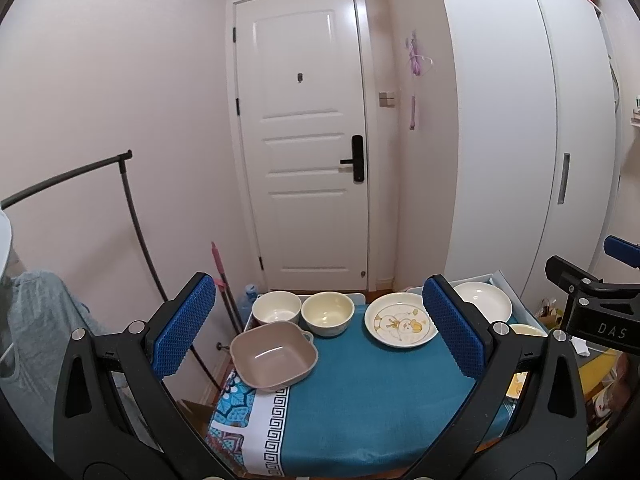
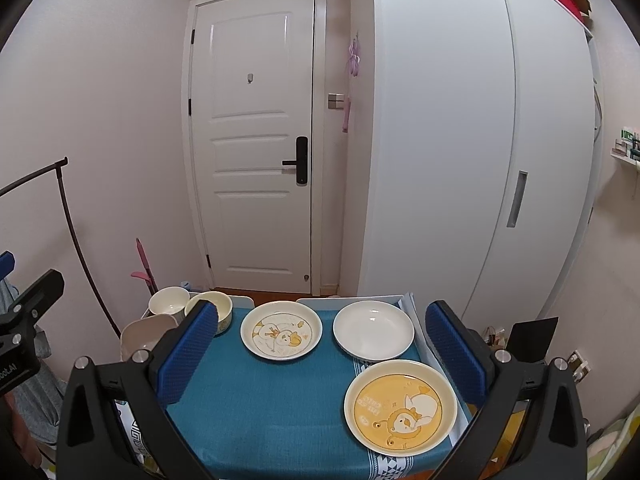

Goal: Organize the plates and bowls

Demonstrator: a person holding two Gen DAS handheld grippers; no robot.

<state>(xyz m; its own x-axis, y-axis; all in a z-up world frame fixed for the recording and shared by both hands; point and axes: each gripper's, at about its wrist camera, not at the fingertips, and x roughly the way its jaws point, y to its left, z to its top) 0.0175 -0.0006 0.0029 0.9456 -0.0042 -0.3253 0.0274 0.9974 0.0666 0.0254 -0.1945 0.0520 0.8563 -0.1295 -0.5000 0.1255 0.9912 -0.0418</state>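
Observation:
On a small table under a teal cloth (image 1: 360, 392) stand a square pink-beige bowl (image 1: 274, 354), a white round bowl (image 1: 277, 307) and a cream round bowl (image 1: 328, 312). A plate with a duck drawing (image 1: 401, 325) (image 2: 281, 335), a plain white plate (image 2: 373, 335) and a yellow plate with a lion drawing (image 2: 400, 406) lie to the right. My left gripper (image 1: 320, 328) hangs open above the near bowls, holding nothing. My right gripper (image 2: 322, 352) is open above the plates, also holding nothing.
A white door (image 1: 304, 140) and a white wardrobe (image 1: 520, 140) stand behind the table. A dark clothes rail (image 1: 132, 220) with grey cloth is on the left, a pink mop handle (image 1: 220, 272) beside it. White trays (image 2: 412, 308) edge the table's far side.

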